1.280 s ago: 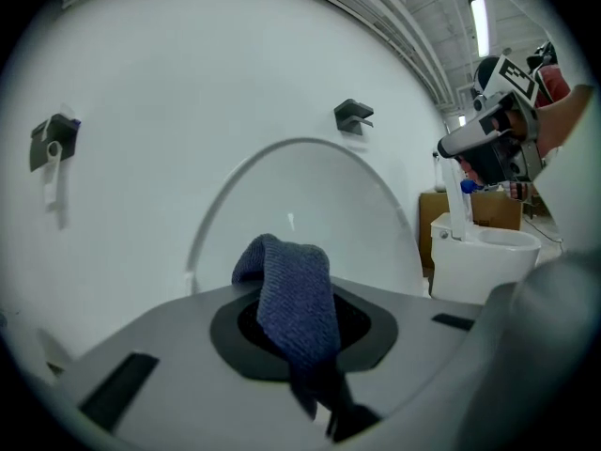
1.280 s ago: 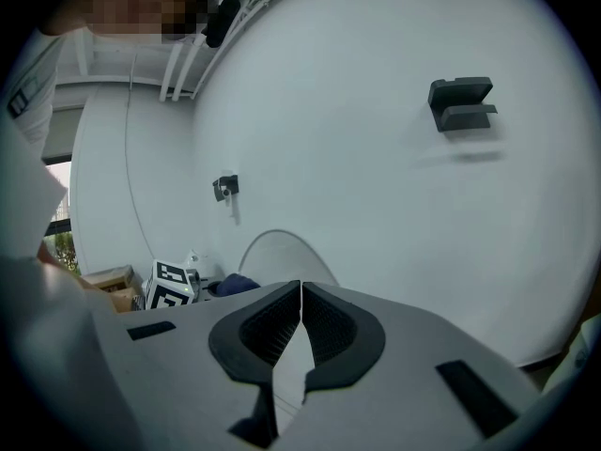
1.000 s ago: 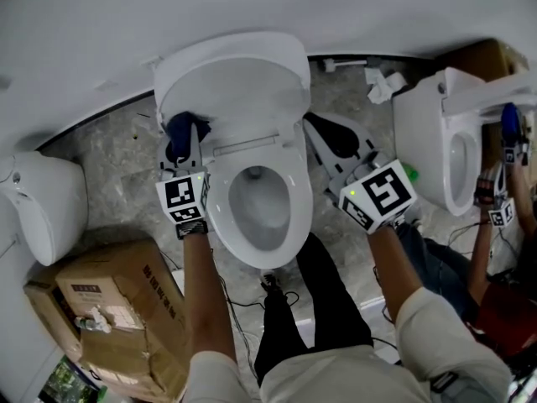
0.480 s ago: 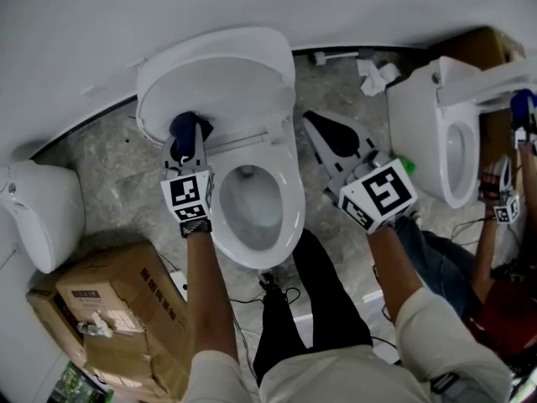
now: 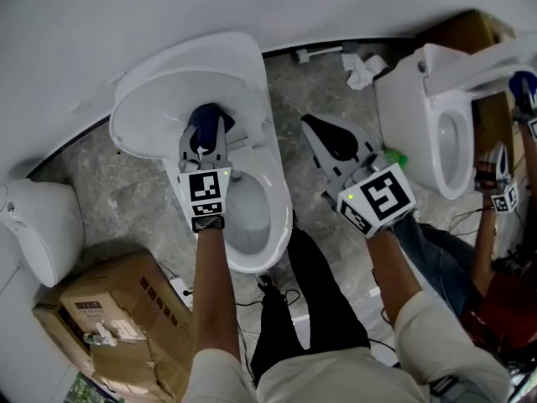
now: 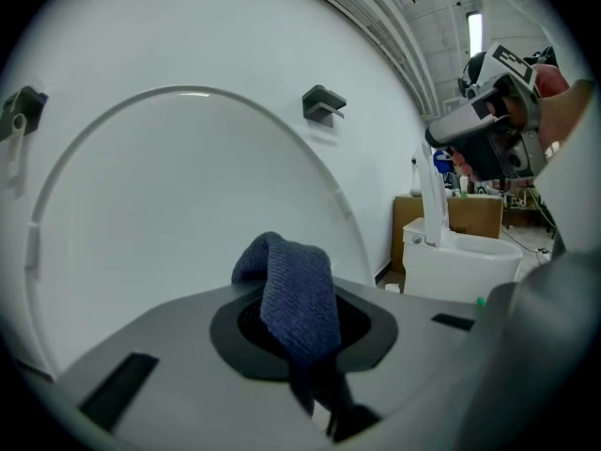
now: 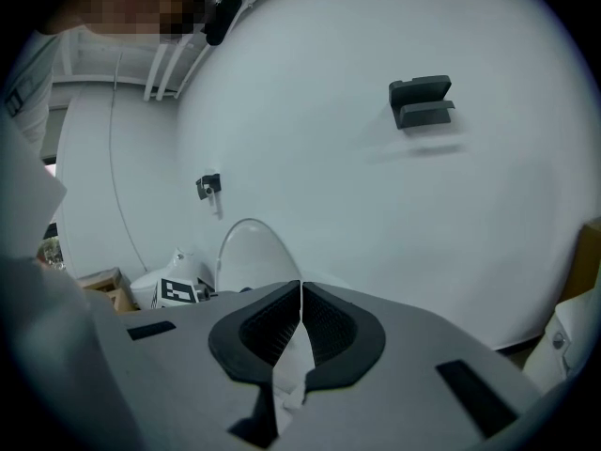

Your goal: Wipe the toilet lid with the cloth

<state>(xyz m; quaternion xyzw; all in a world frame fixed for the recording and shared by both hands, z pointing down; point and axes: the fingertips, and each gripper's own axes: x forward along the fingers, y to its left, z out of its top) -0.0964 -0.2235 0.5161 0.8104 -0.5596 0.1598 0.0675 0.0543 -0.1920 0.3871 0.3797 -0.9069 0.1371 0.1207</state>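
Left gripper (image 5: pixel 208 131): jaws closed on the dark blue cloth (image 5: pixel 205 119), which I see bunched between the pads and poking out past the tips as a folded, knitted hump. Right gripper (image 5: pixel 321 131): jaws pressed together with only a hairline of light between the ribbed pads, and nothing in them. It hangs over the grey stone floor (image 5: pixel 126 183), between the near toilet and a second toilet (image 5: pixel 411 133) on its right. Toilet lid (image 5: pixel 159 99): white, raised, leaning back toward the white wall (image 5: pixel 252 7); its inner face fills my left gripper view. Cloth position: low on that inner face, near the middle, just above the hinge line and the open bowl (image 5: pixel 252 217). It looks to meet the lid, though I cannot make out the contact itself. Third toilet (image 5: pixel 42 225): white, at the far left edge, well apart from both grippers. Cardboard box (image 5: pixel 109 309): brown, dented, on the floor beside my operator's left forearm. Crumpled paper (image 5: pixel 362 71): white, on the floor by the wall, near the back of the second toilet. Another person's arm (image 5: pixel 487 225): at the right edge, reaching up beside the second toilet.
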